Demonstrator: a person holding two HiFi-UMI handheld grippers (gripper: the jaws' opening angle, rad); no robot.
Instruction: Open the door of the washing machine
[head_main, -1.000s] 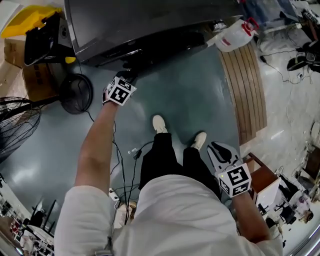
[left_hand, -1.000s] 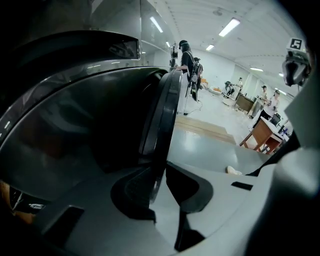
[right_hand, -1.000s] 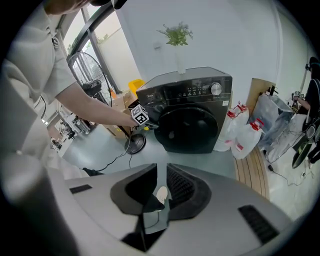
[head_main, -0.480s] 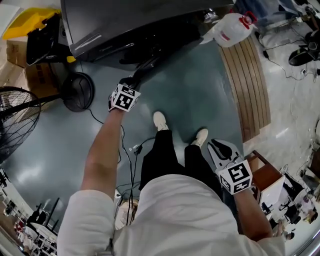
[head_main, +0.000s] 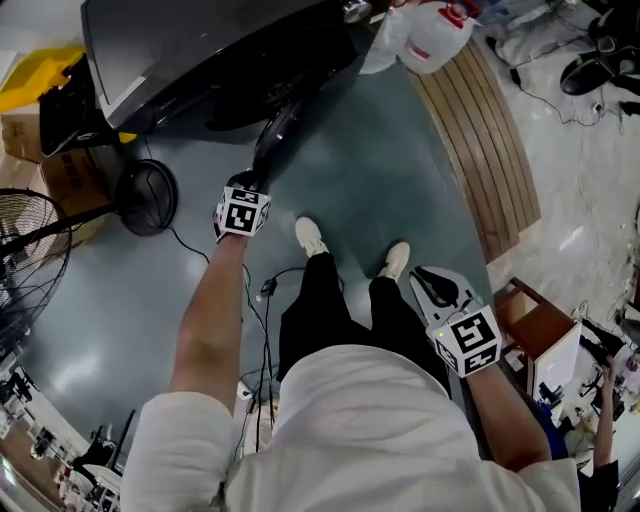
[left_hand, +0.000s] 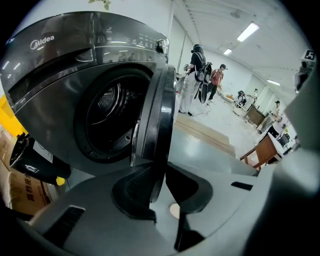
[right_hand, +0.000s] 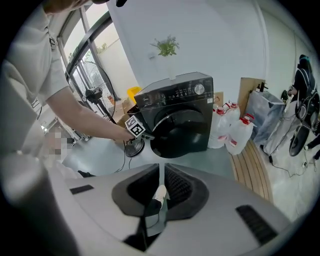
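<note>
Clamped left gripper (left_hand: 159, 186) on the edge of the half-open washing machine door (left_hand: 158, 110); held right gripper (right_hand: 160, 192) nearly closed, empty.

In the head view the washing machine (head_main: 200, 50) runs off the top edge, the fan (head_main: 30, 250) off the left, and the jaws of the left gripper (head_main: 250, 182) hide under its marker cube by the door (head_main: 278, 132).

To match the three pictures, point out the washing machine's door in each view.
Head view: round dark washing machine door, edge-on, upper centre-left.
Left gripper view: door centre, edge-on.
Right gripper view: door centre, swung open.
Shared landmark: pale wooden slatted platform.
</note>
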